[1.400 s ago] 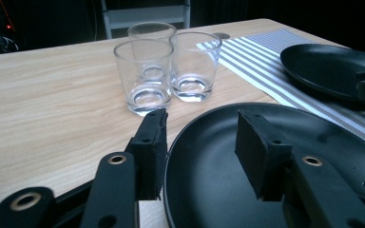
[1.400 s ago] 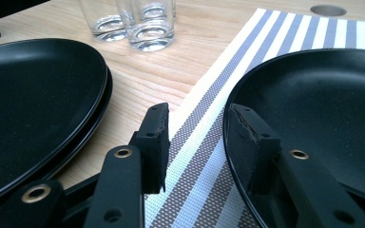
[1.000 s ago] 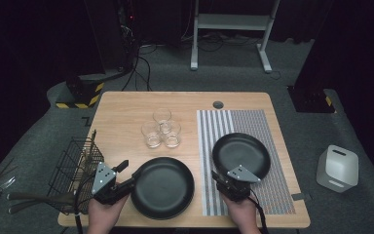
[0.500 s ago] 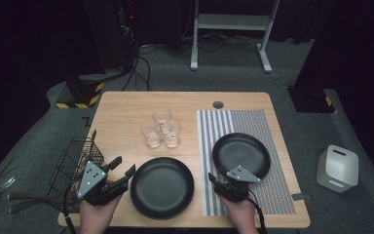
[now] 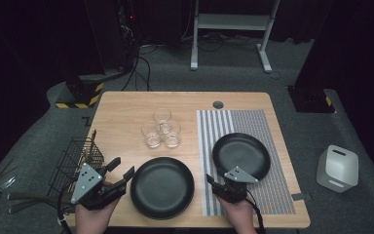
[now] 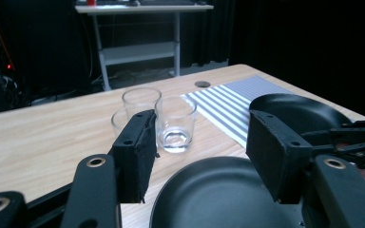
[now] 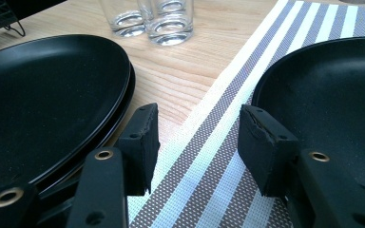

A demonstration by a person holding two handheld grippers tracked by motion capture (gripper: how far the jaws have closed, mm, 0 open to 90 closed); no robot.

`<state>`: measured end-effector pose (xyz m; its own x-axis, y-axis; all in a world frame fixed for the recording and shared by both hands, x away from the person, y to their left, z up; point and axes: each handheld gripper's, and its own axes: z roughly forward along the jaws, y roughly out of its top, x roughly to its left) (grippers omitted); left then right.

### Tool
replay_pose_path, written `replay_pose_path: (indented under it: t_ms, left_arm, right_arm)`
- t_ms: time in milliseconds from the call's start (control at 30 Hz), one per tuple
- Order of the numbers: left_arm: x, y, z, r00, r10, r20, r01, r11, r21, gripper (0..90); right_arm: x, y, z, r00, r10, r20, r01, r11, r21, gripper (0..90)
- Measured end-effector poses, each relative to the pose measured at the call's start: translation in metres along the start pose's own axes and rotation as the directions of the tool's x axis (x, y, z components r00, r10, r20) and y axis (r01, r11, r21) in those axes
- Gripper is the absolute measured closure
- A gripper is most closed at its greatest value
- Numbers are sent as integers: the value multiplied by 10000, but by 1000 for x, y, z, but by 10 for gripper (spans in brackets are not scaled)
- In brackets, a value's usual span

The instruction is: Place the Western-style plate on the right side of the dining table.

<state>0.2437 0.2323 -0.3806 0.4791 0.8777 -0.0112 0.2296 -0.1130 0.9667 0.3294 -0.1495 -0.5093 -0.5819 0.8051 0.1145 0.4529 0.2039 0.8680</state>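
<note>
Left gripper (image 5: 121, 170) released, jaws wide with nothing between them, poised above the near-left desk (image 5: 121, 109) edge, just left of the near plate (image 5: 161, 187). That plate sits on bare wood close to the front edge; in the right gripper view it looks like two stacked. Right gripper (image 5: 218, 184) released; jaws have just been opening, nothing between them, over the striped mat (image 5: 272, 187), at the near rim of the far plate (image 5: 241, 154). Three glasses (image 5: 160, 129) stand mid-desk, apart from both plates. Wire basket (image 5: 73, 161) borders the left edge.
</note>
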Motion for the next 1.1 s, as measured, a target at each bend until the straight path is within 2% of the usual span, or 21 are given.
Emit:
replay_pose_path:
  t_ms: [200, 433, 567, 833, 1100]
  left_arm:
    - [-6, 13, -9, 9997, 229, -25, -229, 9996, -138, 427]
    - [-7, 21, -18, 9985, 433, -349, -443, 9986, -291, 379]
    - [-5, 24, -24, 9982, 407, -449, -423, 9985, -351, 367]
    - [5, 27, -38, 9961, 357, -806, -397, 9981, -477, 357]
    - [21, 20, -54, 9897, 317, -1399, -388, 9981, -482, 341]
  right_arm:
    - [-2, 0, -1, 10000, 73, -33, -73, 10000, -58, 494]
    - [-2, 0, -2, 9998, 155, -90, -156, 9998, -99, 495]
    - [-2, 0, -2, 9997, 192, -122, -193, 9998, -105, 495]
    - [-2, 0, -2, 9997, 207, -146, -209, 9997, -103, 495]
    - [-3, 0, -2, 9996, 243, -126, -245, 9996, -122, 495]
